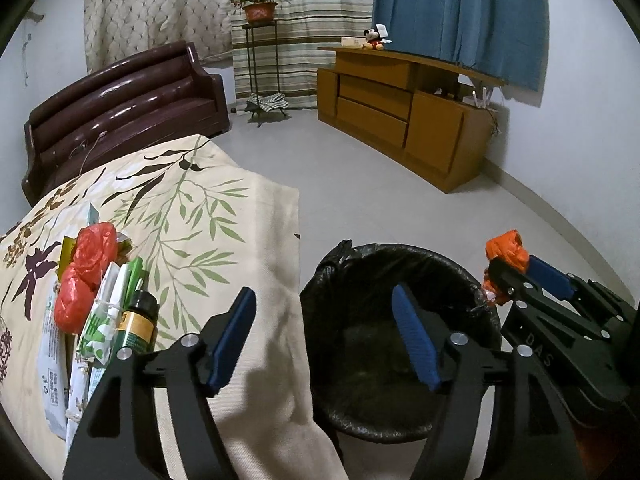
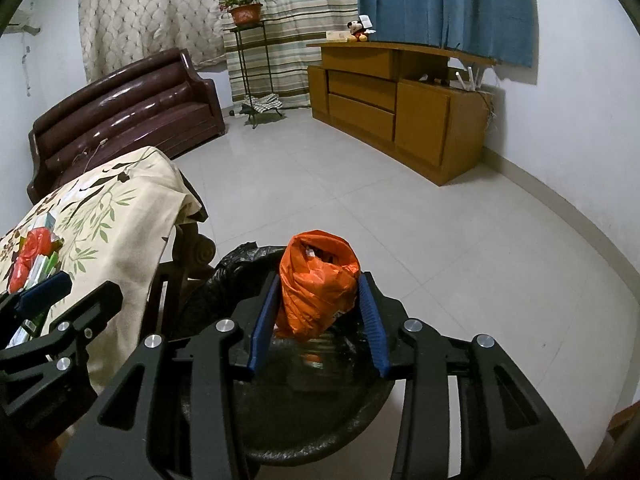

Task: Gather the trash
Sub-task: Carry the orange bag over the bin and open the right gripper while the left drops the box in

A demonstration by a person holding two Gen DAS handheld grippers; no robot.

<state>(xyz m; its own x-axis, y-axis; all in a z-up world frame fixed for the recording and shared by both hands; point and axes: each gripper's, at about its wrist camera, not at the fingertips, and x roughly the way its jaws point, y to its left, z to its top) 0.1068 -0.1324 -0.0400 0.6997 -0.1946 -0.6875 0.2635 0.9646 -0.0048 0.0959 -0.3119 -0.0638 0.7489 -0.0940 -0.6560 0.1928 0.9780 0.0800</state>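
My right gripper (image 2: 318, 312) is shut on a crumpled orange plastic bag (image 2: 320, 284) and holds it over the black-lined trash bin (image 2: 320, 436). In the left wrist view the same bag (image 1: 506, 250) shows in the right gripper at the bin's (image 1: 400, 256) right rim. My left gripper (image 1: 332, 336) is open and empty, between the table edge and the bin. On the floral tablecloth (image 1: 192, 216) lies a pile of trash: red plastic bags (image 1: 88, 264), green-white wrappers (image 1: 104, 320) and a small dark-capped bottle (image 1: 140, 320).
A brown leather sofa (image 1: 120, 108) stands behind the table. A wooden cabinet (image 1: 404, 116) with a plush toy stands along the far wall. A plant stand (image 1: 260, 48) is by the curtains. Tiled floor (image 2: 400, 208) lies beyond the bin.
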